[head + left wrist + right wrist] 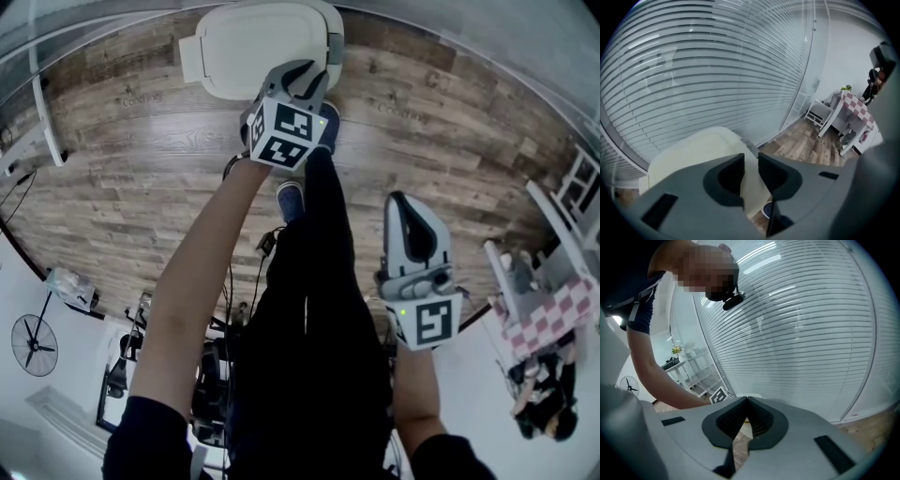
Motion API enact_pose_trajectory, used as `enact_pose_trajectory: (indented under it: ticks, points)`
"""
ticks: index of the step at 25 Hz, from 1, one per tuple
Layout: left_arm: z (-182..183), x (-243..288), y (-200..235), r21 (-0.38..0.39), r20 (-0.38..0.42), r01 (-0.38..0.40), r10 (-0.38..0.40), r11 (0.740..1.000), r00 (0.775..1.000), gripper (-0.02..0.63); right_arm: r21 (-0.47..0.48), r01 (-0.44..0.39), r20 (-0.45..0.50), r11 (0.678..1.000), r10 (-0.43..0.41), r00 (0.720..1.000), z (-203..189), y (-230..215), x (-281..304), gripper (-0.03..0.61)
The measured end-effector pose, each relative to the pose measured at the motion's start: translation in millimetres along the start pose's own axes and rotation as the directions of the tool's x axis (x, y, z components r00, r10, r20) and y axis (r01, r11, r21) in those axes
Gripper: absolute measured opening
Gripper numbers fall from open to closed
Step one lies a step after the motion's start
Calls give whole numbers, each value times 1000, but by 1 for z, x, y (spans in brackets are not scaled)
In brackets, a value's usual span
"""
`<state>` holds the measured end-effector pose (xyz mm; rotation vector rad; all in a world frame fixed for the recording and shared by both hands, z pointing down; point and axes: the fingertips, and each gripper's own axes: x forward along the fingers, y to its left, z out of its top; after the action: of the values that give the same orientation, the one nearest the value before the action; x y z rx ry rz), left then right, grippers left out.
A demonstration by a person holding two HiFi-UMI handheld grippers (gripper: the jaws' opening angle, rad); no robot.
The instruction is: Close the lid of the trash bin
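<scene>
The task is looking close to done. In the head view the white, rounded-rectangle plastic lid [248,42] of the trash bin is appearing to lie flat, or nearly flat, over the bin, which is standing on the brown wood-plank floor [131,159]. I cannot tell whether it is seating fully. What is remaining, as I judge it, is at most a last press down.

The grey left gripper [317,67] is hovering over the lid's near right edge. In the left gripper view its 2 fingers [732,174] are standing slightly spread, leaving a narrow gap. The cream-white lid surface [693,150] is showing just beyond and below them, and nothing is sitting in the gap. Whether the fingers are touching the lid is not clear.

The grey right gripper [405,204] is hanging well apart from the bin, beside the person's legs. Its 2 fingers are pressing together at the tips [746,400] and pinching nothing.
</scene>
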<state>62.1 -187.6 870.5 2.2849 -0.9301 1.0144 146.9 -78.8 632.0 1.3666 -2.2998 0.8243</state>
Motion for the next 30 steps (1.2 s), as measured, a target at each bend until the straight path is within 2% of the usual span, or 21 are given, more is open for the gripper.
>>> enact_pose_trajectory:
  ticks: [3, 13, 17, 22, 30]
  points:
    - [-2, 3, 3, -34, -3, -4, 3, 999, 1000, 86, 16, 8, -1, 1000, -8, 1000, -2, -3, 0, 3]
    - [-12, 19, 6, -31, -59, -6, 4, 999, 998, 84, 38, 8, -3, 999, -8, 1000, -6, -7, 1, 3]
    - [-17, 22, 5, -68, -67, -8, 3, 998, 998, 80, 48, 13, -8, 999, -12, 1000, -7, -9, 1, 3]
    - [-15, 22, 7, -33, -63, -26, 23, 999, 998, 74, 45, 9, -14, 999, -9, 1000, -9, -10, 1, 3]
    - [-15, 23, 1, -54, -53, -7, 4, 998, 999, 77, 74, 24, -27, 997, -22, 999, -19, -11, -7, 3]
